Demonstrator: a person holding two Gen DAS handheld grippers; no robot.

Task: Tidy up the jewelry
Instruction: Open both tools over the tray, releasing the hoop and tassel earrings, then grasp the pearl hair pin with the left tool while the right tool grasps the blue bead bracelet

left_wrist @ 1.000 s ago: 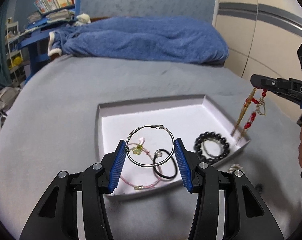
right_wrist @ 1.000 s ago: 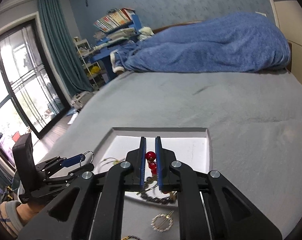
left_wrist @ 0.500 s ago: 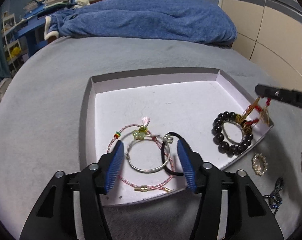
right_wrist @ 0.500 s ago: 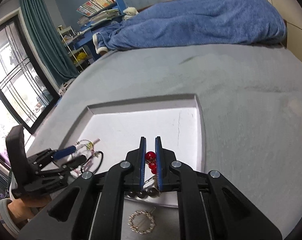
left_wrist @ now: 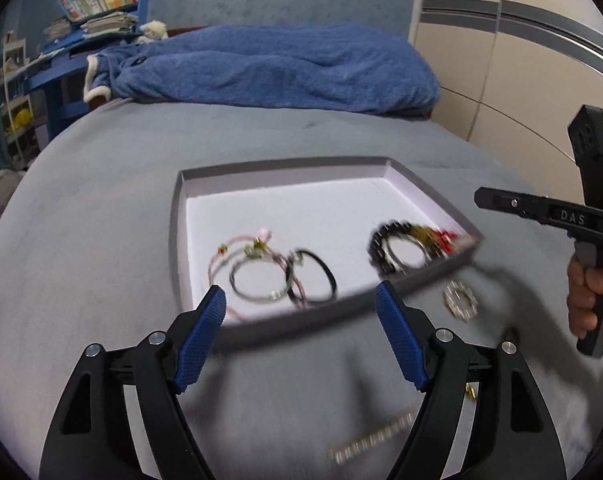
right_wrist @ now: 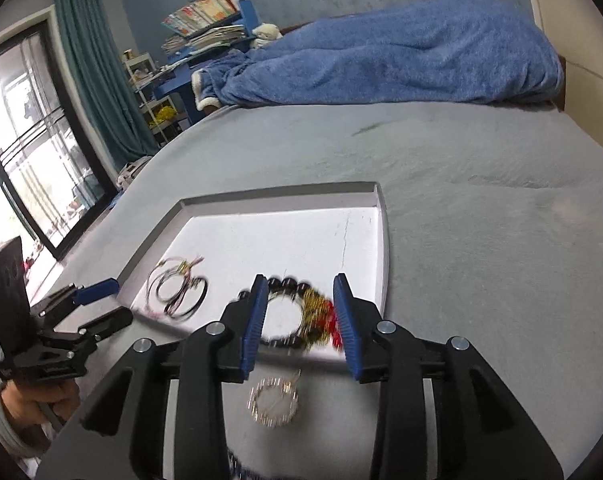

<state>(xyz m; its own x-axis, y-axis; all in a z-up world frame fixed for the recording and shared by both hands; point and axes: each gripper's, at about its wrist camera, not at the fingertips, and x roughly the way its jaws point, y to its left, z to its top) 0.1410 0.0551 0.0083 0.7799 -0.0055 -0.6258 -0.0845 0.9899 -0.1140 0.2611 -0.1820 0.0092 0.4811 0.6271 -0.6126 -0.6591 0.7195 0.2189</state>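
Both my hand-held grippers, left and right, have just been opening, nothing between the jaws. Bangles and beads lie in the tray. 1 ring brooch sits outside on the bed; motion blur risks a misjudged grab.

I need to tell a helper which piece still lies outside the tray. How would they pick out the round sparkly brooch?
On the grey bed lies a shallow white tray. Just outside its near edge, on bare bedcover, sits a small brooch. Unlike the dark bead bracelet inside the tray, it is a pale, glittering ring of stones.
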